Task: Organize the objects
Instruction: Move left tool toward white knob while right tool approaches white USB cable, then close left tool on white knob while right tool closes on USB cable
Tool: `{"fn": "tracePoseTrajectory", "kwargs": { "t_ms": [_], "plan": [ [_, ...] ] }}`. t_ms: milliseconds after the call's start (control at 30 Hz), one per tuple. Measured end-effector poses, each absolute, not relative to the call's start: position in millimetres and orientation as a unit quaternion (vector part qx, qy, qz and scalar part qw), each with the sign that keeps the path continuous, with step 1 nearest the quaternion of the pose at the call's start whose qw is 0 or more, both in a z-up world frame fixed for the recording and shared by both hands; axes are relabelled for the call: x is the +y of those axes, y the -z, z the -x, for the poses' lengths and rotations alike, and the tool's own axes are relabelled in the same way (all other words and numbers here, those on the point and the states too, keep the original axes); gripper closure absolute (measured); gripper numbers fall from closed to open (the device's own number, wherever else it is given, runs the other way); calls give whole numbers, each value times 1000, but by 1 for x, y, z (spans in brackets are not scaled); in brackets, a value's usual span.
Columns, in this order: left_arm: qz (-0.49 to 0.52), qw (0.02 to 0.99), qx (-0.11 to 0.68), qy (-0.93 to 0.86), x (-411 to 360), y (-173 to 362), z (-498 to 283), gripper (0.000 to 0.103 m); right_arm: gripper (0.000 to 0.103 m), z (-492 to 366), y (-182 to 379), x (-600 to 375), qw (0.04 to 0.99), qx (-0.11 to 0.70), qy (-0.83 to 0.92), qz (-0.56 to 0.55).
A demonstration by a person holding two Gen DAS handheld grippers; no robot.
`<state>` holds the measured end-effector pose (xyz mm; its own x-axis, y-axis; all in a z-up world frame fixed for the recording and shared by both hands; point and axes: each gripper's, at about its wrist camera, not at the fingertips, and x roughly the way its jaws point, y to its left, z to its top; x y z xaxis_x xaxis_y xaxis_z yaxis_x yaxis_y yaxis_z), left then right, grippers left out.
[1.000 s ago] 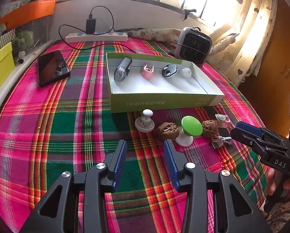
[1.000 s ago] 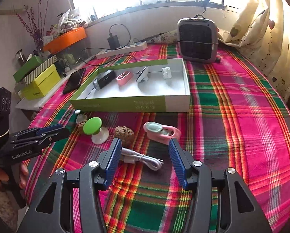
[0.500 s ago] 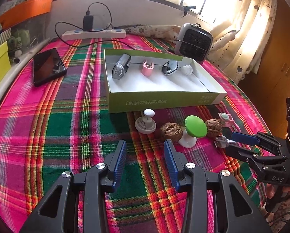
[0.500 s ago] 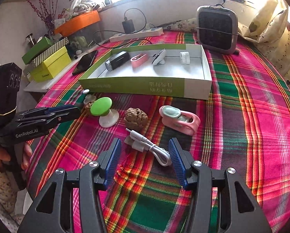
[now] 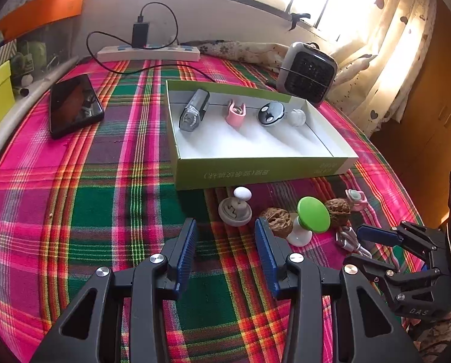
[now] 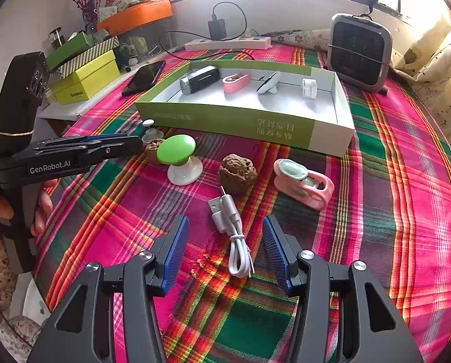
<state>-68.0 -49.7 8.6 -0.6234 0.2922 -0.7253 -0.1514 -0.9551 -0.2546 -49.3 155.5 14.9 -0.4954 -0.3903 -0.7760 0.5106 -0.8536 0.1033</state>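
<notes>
Four items already sit in the green box. The right gripper — jaws parted, holding nothing — straddles the white cable; ahead lie a walnut and pink clip (more remain).

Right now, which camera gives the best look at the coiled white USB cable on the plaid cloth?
The right wrist view: the coiled white USB cable lies in full sight between the open right gripper fingers, plug visible. The left wrist view shows only a sliver, partly hidden behind that gripper.
</notes>
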Motion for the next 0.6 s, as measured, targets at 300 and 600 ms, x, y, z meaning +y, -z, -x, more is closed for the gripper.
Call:
{"fn": "tracePoseTrajectory", "kwargs": {
  "t_ms": [300,600],
  "plan": [
    [422,121,-74,-896,-46,-7,83,65,52,48,-12,153,221,109,876,-414],
    [423,120,-61,-896,-40,-5,92,65,54,49,-12,152,222,110,876,-414]
  ]
}}
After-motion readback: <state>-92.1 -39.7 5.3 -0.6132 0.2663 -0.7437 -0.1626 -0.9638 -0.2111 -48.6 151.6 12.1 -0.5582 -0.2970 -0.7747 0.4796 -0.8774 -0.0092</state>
